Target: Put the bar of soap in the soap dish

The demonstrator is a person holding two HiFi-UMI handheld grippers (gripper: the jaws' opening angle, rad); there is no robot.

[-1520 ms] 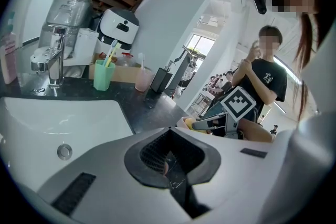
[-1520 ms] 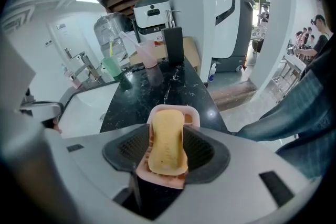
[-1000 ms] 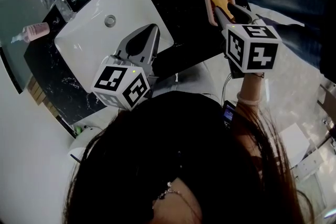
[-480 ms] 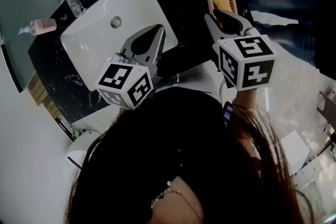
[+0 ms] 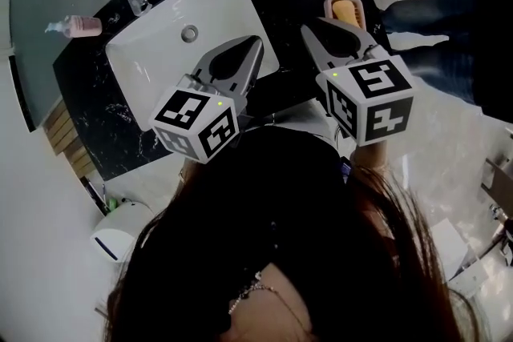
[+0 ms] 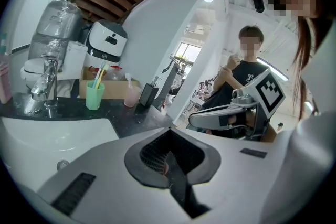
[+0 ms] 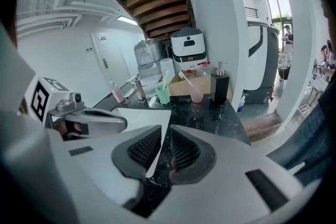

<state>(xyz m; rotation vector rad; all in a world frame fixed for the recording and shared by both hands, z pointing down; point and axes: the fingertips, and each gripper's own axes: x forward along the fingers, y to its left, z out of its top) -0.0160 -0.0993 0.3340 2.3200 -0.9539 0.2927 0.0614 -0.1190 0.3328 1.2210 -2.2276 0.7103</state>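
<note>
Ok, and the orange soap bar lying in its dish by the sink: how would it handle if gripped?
The soap bar looks a solid, rounded block, so probably stiff and dense. Smooth-surfaced and beside a sink, it may be slippery. Lying flat in the soap dish, it seems unlikely to roll.

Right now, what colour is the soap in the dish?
Orange. The soap shows best in the head view, lying in its pinkish dish.
</note>
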